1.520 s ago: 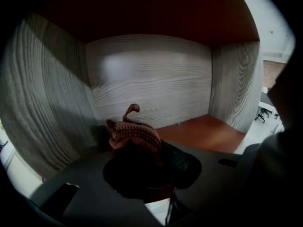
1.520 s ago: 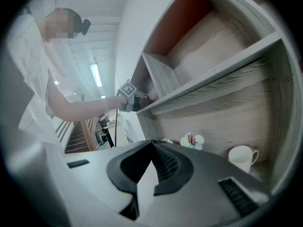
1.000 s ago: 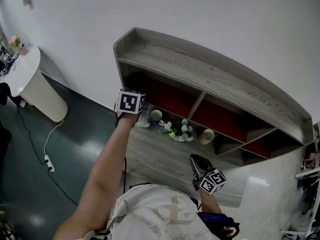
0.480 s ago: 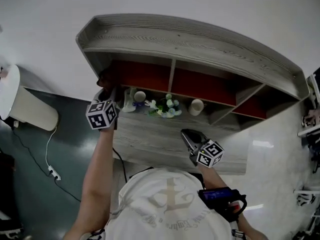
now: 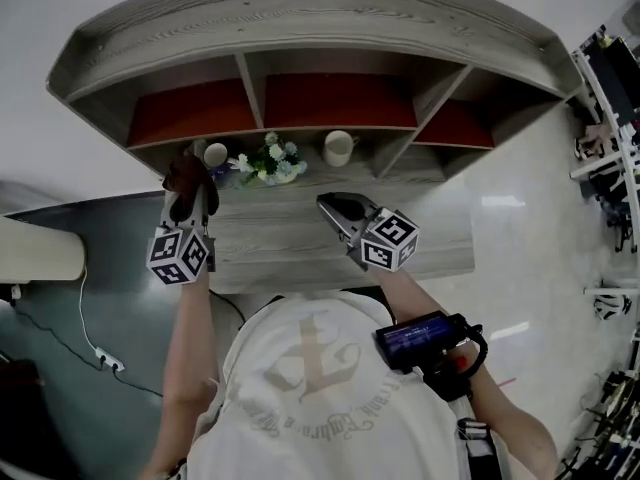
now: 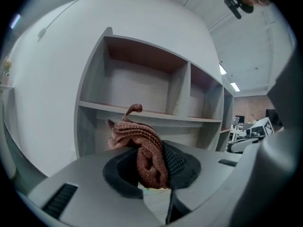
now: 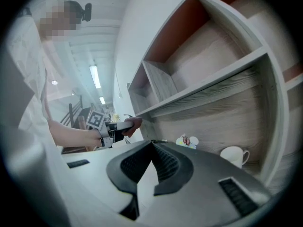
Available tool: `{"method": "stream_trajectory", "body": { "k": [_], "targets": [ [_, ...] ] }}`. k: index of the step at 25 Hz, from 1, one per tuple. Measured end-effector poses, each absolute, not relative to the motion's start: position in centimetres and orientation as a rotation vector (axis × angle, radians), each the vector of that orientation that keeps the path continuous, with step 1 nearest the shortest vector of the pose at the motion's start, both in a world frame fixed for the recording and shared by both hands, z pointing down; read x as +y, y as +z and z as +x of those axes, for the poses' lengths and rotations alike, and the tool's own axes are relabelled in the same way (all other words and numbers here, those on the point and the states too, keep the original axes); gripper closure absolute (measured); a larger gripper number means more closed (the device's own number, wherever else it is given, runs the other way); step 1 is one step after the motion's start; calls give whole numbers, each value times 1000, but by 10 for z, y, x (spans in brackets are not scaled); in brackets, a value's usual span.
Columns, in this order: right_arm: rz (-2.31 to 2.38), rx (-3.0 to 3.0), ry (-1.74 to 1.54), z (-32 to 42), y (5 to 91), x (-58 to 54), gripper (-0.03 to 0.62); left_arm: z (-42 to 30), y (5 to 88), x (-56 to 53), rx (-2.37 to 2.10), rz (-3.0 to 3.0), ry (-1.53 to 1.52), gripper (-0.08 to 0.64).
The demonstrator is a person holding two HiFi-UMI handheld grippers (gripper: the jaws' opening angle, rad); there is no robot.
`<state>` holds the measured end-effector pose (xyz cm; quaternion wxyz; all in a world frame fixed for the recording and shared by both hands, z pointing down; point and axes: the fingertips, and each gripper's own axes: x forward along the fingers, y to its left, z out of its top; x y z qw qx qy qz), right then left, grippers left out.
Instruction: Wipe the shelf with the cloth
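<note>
The left gripper (image 5: 192, 200) is clenched on the cloth (image 5: 187, 173), a reddish-brown knitted wad bunched between its jaws, with a loose end sticking up. It is held at the left end of the grey wooden shelf (image 5: 300, 18), over the lower ledge (image 5: 300, 243) and under the left red-backed compartment. It sits just beside a small round white object (image 5: 215, 154). From above I cannot tell whether the cloth touches the wood. To the right along the ledge stand a little bunch of flowers (image 5: 268, 160) and a white cup (image 5: 338, 148). The right gripper (image 5: 332, 206) hangs over the middle of the ledge, nearer than the cup, its jaws pressed together at the tips with nothing between them.
</note>
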<state>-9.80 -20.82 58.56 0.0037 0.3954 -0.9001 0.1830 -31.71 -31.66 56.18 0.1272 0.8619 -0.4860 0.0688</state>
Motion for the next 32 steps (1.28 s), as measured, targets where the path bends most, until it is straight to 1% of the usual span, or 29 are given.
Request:
{"method": "stream_trajectory", "body": {
  "k": [8,18,32],
  "targets": [
    [1299,-2805,541,-79,584,-199,588,-260,583,-262,-1153,2594,144,462],
    [1346,-2788,531,-66,588,-179,589,-209,604,-208,-925,2653,239,462],
    [1370,-2765,548,-62,591,-171,588,-190,606,-195,-828,2691,262,462]
  ]
}}
